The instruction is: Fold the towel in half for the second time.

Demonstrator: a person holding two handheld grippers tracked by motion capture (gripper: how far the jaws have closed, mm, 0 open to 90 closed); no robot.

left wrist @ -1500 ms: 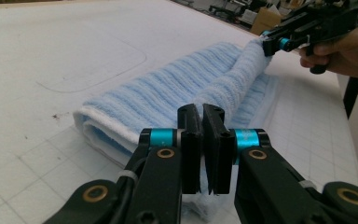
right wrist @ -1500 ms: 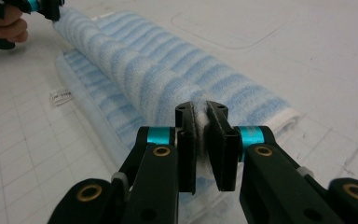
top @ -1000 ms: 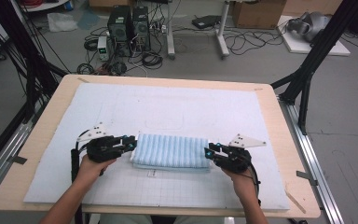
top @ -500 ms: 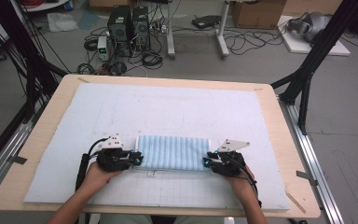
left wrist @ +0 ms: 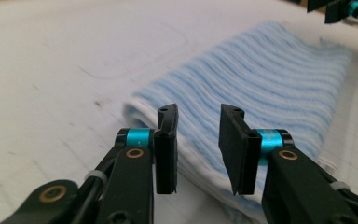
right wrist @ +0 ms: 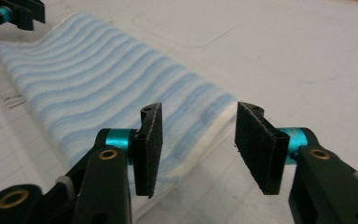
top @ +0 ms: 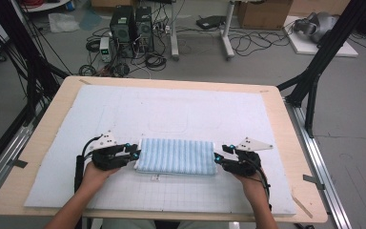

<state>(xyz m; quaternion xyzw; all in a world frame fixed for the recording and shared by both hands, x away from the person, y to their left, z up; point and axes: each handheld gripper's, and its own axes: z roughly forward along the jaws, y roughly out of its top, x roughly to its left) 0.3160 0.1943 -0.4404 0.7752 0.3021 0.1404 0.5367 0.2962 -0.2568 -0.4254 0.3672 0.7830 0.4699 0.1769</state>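
Note:
A folded towel (top: 176,156) with light blue and white stripes lies flat on the white mat (top: 186,109), near its front. My left gripper (top: 134,153) is at the towel's left end and my right gripper (top: 218,160) at its right end. In the left gripper view the jaws of my left gripper (left wrist: 198,116) stand apart over the towel's (left wrist: 270,79) folded edge, and the pads press on nothing. My right gripper (right wrist: 198,112) is likewise open over the towel's (right wrist: 98,79) white-hemmed end. Both pairs of jaws have just been opening.
The mat covers a wooden table (top: 295,143). A small tag (top: 156,177) lies just in front of the towel. Black frame legs (top: 314,76) stand at both sides. Computers (top: 131,28) and cables sit on the floor beyond the far edge.
Both grippers' jaws stand wider than before and have let go of the towel's ends. The hands have shifted slightly along those ends. The towel stays where it was.

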